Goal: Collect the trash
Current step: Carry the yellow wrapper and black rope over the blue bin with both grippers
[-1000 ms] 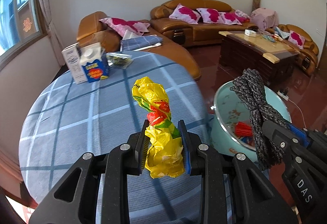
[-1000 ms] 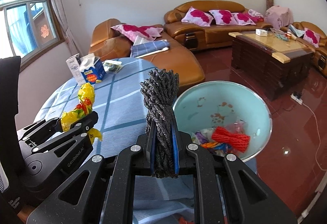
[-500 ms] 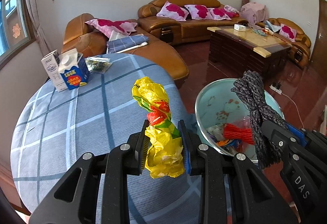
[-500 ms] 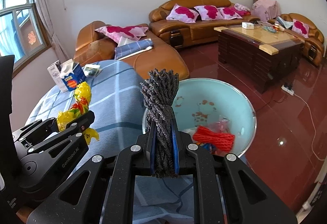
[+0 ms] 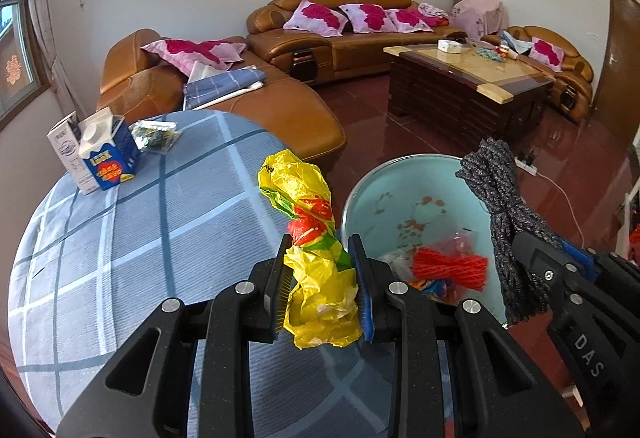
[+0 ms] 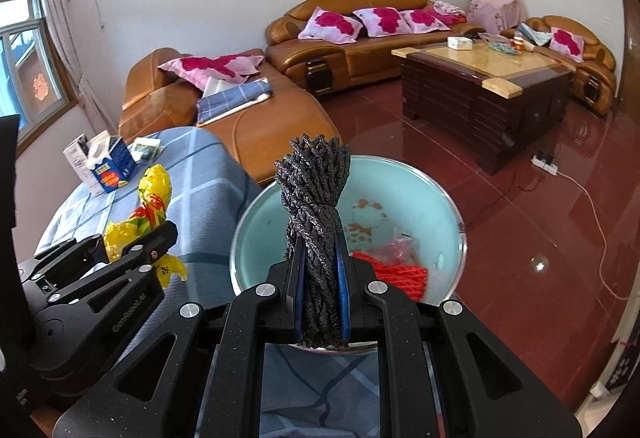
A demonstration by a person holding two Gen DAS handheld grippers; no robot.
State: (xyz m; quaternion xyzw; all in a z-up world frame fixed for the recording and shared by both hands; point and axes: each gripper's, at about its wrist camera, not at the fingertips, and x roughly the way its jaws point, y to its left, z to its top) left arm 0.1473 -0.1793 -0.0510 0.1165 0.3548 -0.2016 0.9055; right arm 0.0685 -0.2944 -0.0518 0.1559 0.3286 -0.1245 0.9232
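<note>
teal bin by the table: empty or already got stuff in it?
Not empty. The teal bin already holds a red rope bundle and some wrappers; most of its inside is bare.

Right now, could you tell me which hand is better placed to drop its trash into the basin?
Right: its gripper holds the dark rope bundle over the teal basin; the left's yellow wrapper looks beside its rim.

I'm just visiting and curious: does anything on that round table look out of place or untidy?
Yes. A torn-open blue carton, a white carton and a crumpled wrapper sit at the far edge of the checked tablecloth, like litter not yet collected.
</note>
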